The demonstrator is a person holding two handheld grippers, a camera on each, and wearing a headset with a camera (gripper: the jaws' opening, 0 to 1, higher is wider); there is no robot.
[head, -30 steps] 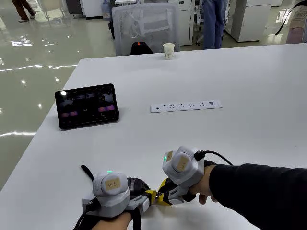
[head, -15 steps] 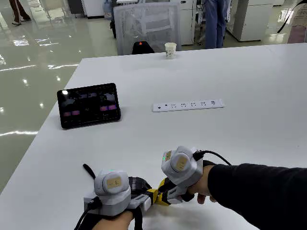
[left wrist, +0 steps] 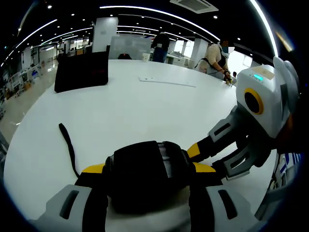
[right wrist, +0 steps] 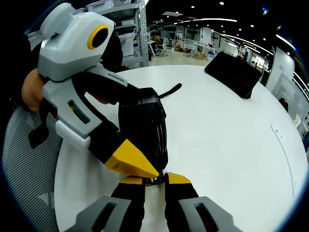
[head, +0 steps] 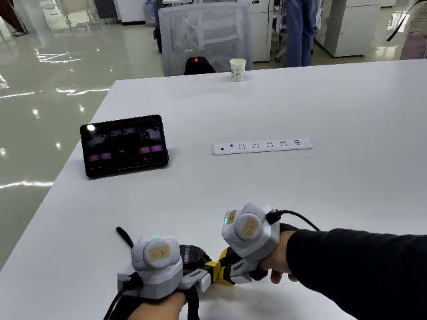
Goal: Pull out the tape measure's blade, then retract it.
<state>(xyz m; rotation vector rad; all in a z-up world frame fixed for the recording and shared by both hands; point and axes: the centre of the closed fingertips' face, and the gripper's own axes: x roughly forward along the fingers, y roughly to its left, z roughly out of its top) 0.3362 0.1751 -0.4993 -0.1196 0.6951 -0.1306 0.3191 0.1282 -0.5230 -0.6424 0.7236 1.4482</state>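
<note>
Biggest risk here, I reckon, is the grab on the blade slipping. The right gripper [right wrist: 156, 180] only has a tiny dark tab between its fingers [right wrist: 133, 181], right at the mouth of the tape measure [right wrist: 142, 123]. I take that tab to be the blade tip [right wrist: 157, 180], though it's too small to be sure. If the pull goes off-line from the slot, the tip could pop free and snap back in, or the blade could kink. The other way it goes wrong is the case twisting or sliding out of the left gripper [left wrist: 147, 166] once the spring starts fighting back, since the shell is rounded and the yellow pads sit on its sides. The black wrist strap [left wrist: 67, 145] lies loose on the bench [left wrist: 145, 106] off to the left of the left fingers, well clear of the pull, so no worry there.

Left fingers [left wrist: 92, 169] are spread wide around the case and clamped on it, one each side, with the body filling the gap between them. Right fingers are nearly together, pinched on that tab just past their tips. One yellow left fingertip [right wrist: 128, 159] sits right beside them, about touching. No blade is out yet as far as I can see, so the pull hasn't really started.
</note>
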